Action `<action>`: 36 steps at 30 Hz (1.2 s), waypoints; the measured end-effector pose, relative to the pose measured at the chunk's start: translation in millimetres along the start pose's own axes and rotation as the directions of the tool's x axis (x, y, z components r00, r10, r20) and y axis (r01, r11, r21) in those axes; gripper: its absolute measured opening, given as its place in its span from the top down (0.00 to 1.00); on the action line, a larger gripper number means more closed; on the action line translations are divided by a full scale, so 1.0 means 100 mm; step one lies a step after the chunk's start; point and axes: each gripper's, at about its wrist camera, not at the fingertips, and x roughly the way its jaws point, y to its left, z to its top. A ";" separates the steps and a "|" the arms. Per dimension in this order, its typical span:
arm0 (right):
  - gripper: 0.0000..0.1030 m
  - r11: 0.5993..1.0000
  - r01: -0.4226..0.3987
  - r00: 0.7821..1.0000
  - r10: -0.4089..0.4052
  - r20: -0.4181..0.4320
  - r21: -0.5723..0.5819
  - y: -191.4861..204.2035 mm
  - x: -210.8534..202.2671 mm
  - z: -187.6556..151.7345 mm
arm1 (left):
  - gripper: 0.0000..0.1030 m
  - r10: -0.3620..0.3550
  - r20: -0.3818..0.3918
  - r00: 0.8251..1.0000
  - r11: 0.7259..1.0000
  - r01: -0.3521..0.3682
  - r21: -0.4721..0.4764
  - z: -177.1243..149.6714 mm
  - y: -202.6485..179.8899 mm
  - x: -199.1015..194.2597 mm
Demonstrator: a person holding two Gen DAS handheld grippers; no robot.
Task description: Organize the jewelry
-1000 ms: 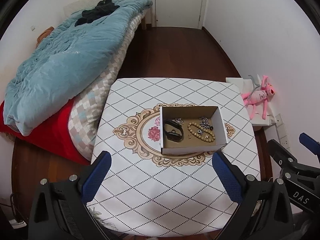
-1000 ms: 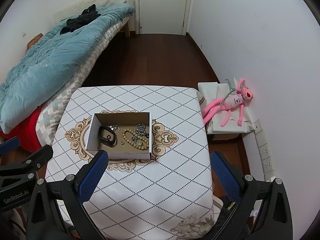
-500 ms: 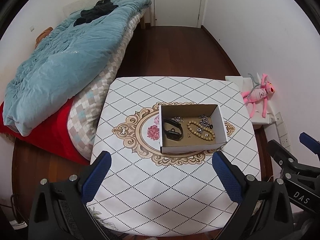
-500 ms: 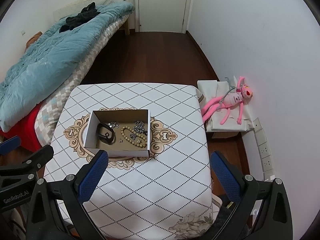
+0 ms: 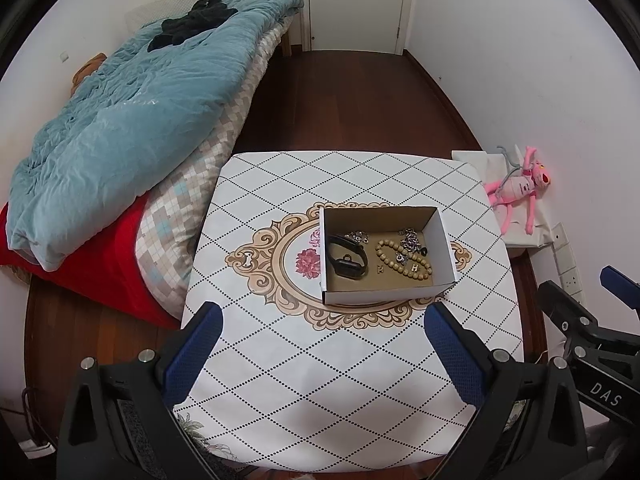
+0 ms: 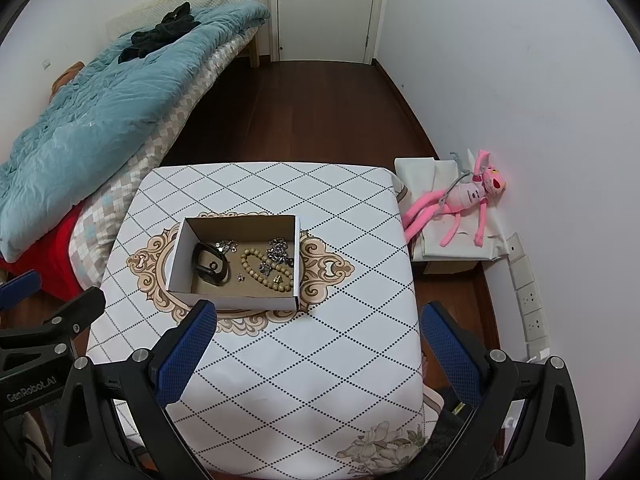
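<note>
Nearest, the left gripper (image 5: 320,340) and right gripper (image 6: 318,338) hang above the surface's (image 5: 320,392) near edge, jaws wide apart and holding nothing. Past them, around the surface's middle, sits an open cardboard box (image 5: 384,295) containing a black watch (image 5: 347,258), a beaded bracelet (image 5: 400,264) and silver chains (image 5: 410,238). Beyond the left edge lies a bed (image 5: 128,120).
</note>
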 end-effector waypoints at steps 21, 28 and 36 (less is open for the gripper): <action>0.00 1.000 0.004 1.000 -0.004 -0.012 0.002 -0.05 0.03 -0.01 | 0.00 -0.008 -0.014 1.000 1.000 0.008 0.006 -0.02 0.00 0.02; 0.00 1.000 0.007 1.000 -0.007 -0.017 0.001 -0.07 0.04 -0.01 | 0.00 -0.009 -0.012 1.000 1.000 0.009 0.005 -0.01 0.01 0.01; 0.00 1.000 0.009 1.000 -0.009 -0.017 0.002 -0.06 0.04 -0.02 | 0.00 -0.012 -0.021 1.000 1.000 0.012 0.006 -0.02 0.01 0.02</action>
